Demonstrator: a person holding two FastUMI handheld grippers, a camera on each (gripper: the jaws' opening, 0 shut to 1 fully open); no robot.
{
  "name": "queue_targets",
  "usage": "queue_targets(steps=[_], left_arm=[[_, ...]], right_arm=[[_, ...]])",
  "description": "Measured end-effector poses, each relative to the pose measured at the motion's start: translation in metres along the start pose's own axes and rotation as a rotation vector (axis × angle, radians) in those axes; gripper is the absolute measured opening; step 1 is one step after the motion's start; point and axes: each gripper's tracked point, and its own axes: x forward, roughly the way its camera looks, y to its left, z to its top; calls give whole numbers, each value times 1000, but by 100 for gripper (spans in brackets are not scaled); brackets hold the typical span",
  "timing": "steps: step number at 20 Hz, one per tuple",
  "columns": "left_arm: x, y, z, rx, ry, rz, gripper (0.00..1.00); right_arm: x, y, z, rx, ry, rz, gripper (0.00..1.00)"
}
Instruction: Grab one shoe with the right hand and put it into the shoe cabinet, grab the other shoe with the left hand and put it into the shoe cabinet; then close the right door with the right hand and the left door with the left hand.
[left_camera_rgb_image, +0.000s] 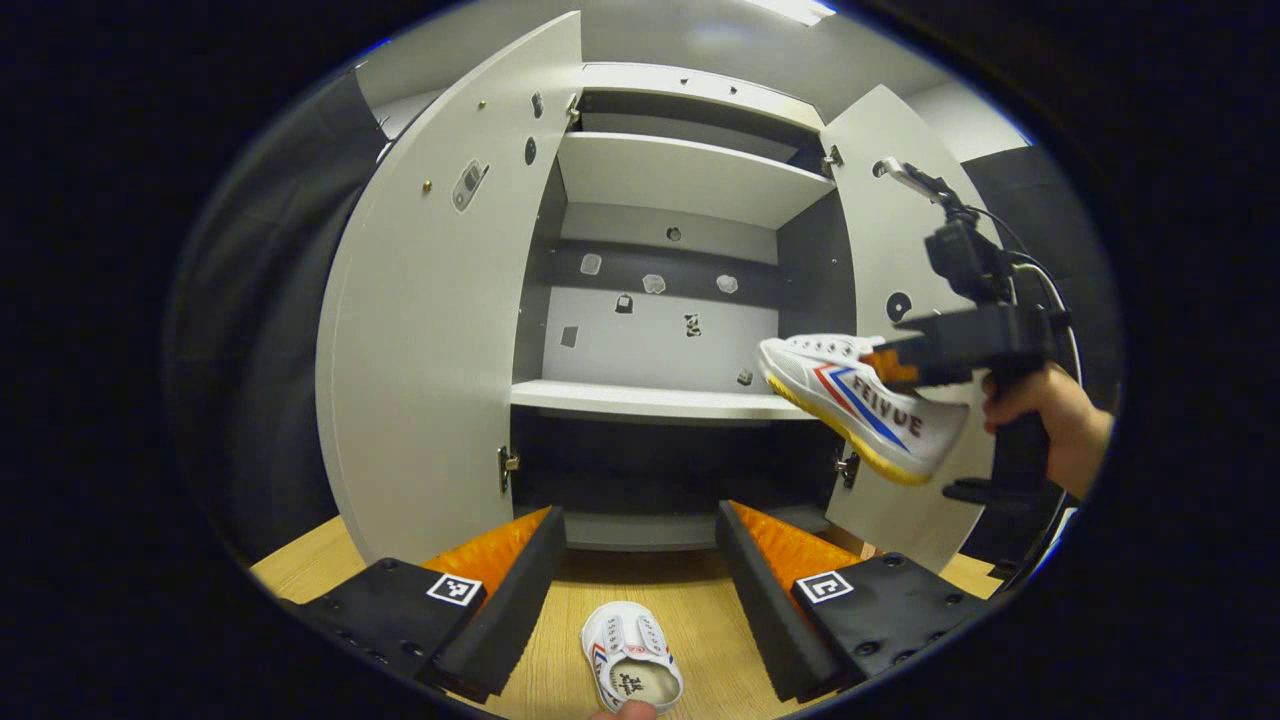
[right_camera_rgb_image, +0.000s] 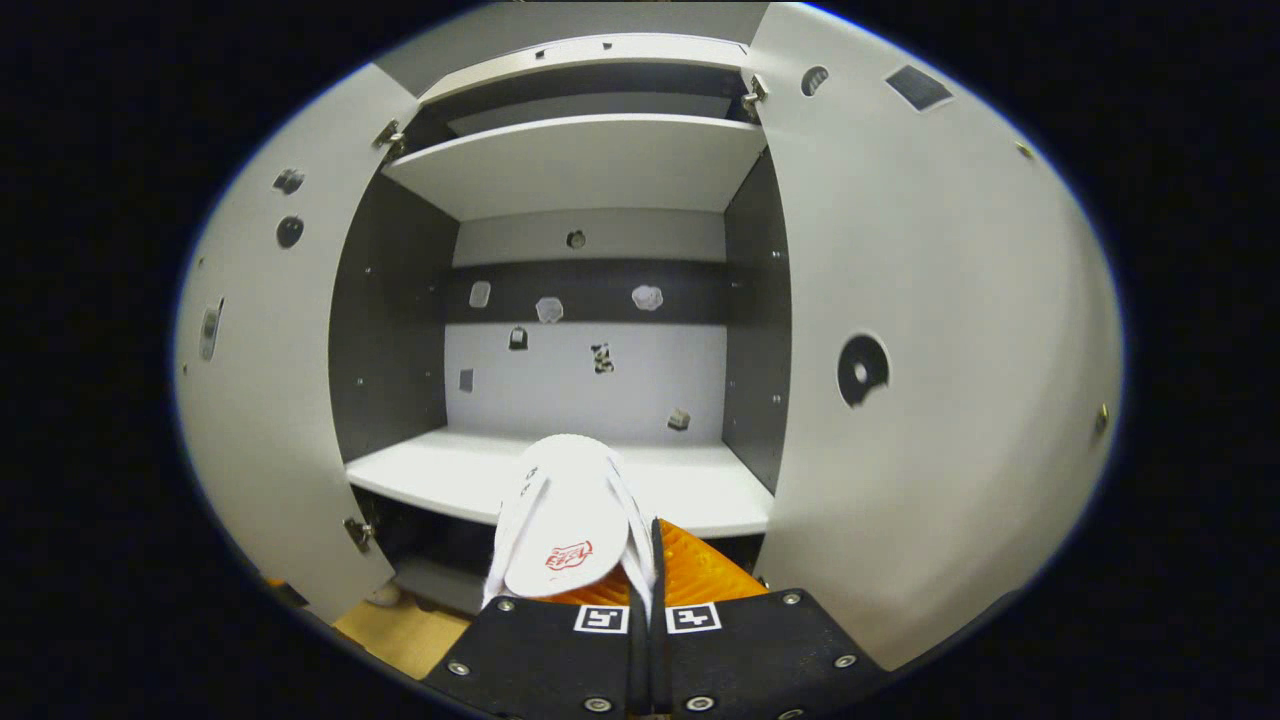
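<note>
A white shoe (left_camera_rgb_image: 865, 405) with red and blue stripes and a yellow sole hangs in the air in front of the open shoe cabinet (left_camera_rgb_image: 660, 300), level with its middle shelf (left_camera_rgb_image: 640, 400). My right gripper (left_camera_rgb_image: 895, 365), held by a hand (left_camera_rgb_image: 1050, 425), is shut on that shoe. In the right gripper view the same shoe (right_camera_rgb_image: 565, 520) points toe-first at the shelf (right_camera_rgb_image: 700, 490), clamped in my right gripper (right_camera_rgb_image: 648, 570). The second white shoe (left_camera_rgb_image: 630, 668) lies on the wooden floor (left_camera_rgb_image: 570, 620), just below and between the spread fingers of my open left gripper (left_camera_rgb_image: 640, 560).
Both cabinet doors stand wide open: the left door (left_camera_rgb_image: 430, 350) and the right door (left_camera_rgb_image: 900, 250), also seen as left door (right_camera_rgb_image: 260, 400) and right door (right_camera_rgb_image: 930, 350). An upper shelf (left_camera_rgb_image: 680, 175) sits above. Black cloth walls flank the cabinet.
</note>
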Motion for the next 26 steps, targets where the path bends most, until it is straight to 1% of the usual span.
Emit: queue_targets(steps=[1,2,3,5,8,10,12,15,18,22,23,24,26], left_arm=[[-1,-1,4,10,-9,-3,97],[-3,-1,8,17,-15,-2,97],[-6,-2,9,19,-19,-4,99],[-9,-1,12,17,-22,-6,98],[-13,4,15,7,-22,5,98],[-16,9,18,11,-25,17,98],[-18,13,22,16,-32,24,98],[-20,14,25,23,-33,30,98],[-20,13,25,16,-32,28,98],[-19,9,27,16,-33,18,99],[-19,8,28,15,-36,16,98],[-18,8,28,15,-40,17,98],[-17,7,27,11,-38,14,98]], right_arm=[[31,6,21,-6,-19,-10,0],[46,6,36,-16,-27,-25,0],[66,6,41,-26,-25,-38,0],[112,9,51,-41,1,-56,0],[169,9,38,-47,68,-93,0],[201,7,17,-96,117,-121,0],[221,5,-10,-127,188,-135,0],[239,0,-42,-115,283,-150,0],[247,1,-43,-81,300,-153,0],[241,6,-47,-104,321,-134,17],[240,8,-45,-110,310,-119,22],[237,7,-42,-117,307,-111,23],[229,5,-35,-127,297,-93,34]])
